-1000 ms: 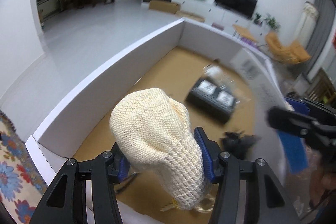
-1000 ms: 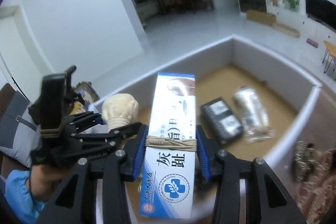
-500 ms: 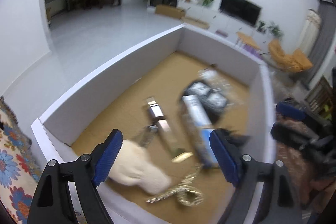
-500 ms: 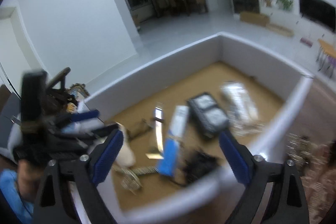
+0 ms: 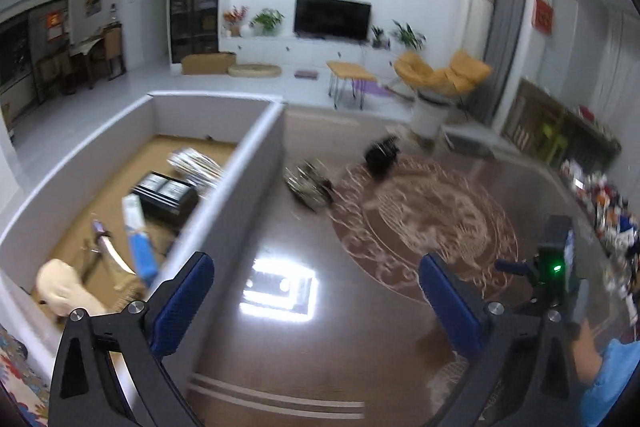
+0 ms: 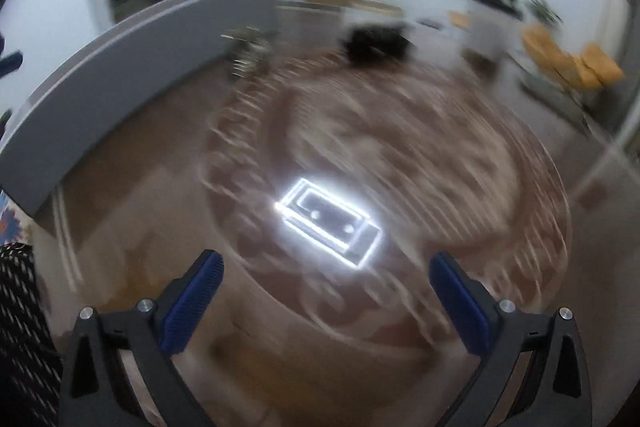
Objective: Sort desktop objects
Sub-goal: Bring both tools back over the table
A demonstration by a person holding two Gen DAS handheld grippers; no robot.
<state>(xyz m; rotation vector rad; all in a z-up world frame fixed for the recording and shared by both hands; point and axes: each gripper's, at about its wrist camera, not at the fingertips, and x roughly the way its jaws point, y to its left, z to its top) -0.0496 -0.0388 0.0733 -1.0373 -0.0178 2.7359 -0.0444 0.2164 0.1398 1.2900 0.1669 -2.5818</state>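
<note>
Inside the white box (image 5: 224, 183), at about 9 o'clock in the left wrist view, lie the sorted things. A cream knitted hat (image 5: 64, 289) sits in the near corner at 8 o'clock. Just beside it is a long blue and white carton (image 5: 138, 239). A black box (image 5: 166, 193) lies past that, and a shiny bag (image 5: 196, 163) is near the far wall.

Out on the brown table (image 5: 340, 327), two things wait. A small wire thing (image 5: 310, 183) sits close to the box wall at 12 o'clock. A black thing (image 5: 382, 155) sits a bit past it, at 1 o'clock. Both are blurry, so I cannot tell what they are.

The left gripper (image 5: 316, 297) has its blue pads wide apart and holds nothing. The right gripper (image 6: 326, 301) is wide apart too, with nothing in it. A bright light (image 6: 328, 223) shines on the table between its fingers.
</note>
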